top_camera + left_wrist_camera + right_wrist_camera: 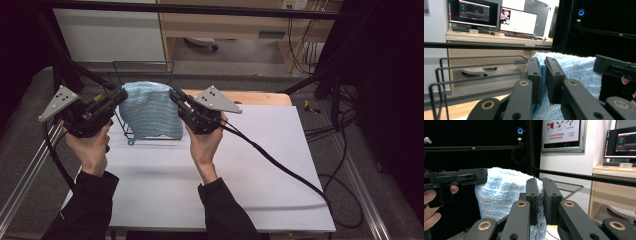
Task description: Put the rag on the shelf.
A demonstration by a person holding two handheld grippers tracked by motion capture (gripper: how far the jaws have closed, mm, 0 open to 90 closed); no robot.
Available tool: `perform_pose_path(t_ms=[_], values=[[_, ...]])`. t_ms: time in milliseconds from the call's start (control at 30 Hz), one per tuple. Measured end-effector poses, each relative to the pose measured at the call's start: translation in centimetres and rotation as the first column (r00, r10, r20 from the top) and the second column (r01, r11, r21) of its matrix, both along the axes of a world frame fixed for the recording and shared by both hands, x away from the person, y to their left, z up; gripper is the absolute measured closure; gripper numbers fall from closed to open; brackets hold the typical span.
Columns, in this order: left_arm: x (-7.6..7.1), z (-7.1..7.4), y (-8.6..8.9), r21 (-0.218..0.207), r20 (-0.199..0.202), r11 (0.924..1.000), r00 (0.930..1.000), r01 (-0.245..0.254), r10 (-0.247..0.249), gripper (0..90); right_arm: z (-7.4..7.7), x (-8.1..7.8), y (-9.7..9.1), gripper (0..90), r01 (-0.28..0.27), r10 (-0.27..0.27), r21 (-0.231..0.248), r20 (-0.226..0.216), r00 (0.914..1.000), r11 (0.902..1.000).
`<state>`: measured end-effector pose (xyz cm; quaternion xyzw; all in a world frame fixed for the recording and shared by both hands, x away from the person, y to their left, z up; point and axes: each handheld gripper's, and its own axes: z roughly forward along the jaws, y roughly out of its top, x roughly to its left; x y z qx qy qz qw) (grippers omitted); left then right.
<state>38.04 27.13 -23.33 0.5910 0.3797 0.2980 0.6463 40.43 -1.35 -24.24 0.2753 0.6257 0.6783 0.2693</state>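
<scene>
A light blue terry towel (150, 112) hangs spread between my two grippers above the white table. My left gripper (121, 95) is shut on the towel's upper left edge, and my right gripper (175, 96) is shut on its upper right edge. In the left gripper view the jaws (543, 75) pinch a fold of the towel (574, 70), with the other gripper (616, 68) at the far right. In the right gripper view the jaws (540, 195) clamp the towel (501, 192), and the other gripper (456, 178) holds its far side.
A black wire rack (142, 65) stands behind and under the towel, its base (150, 138) on the table (240, 175). A wooden board (260, 97) lies at the back. Black frame bars and cables (280, 165) run around the table's sides.
</scene>
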Motion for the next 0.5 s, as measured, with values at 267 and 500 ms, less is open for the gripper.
perform_pose_path(t_ms=[267, 500], values=[[0.9, 1.4, 0.7, 0.000, 0.015, 0.9997, 0.9996, -0.023, 0.023, 82.7, 1.4, 1.0, 1.1, 84.1, -0.004, 0.004, 0.011, 0.008, 1.0000, 0.9999], [1.6, 2.4, 1.6, -0.020, 0.032, 0.9991, 0.9988, -0.037, 0.037, 82.8, 2.6, 1.9, 2.1, 84.2, -0.010, 0.010, 0.005, 0.022, 0.9997, 0.9999]])
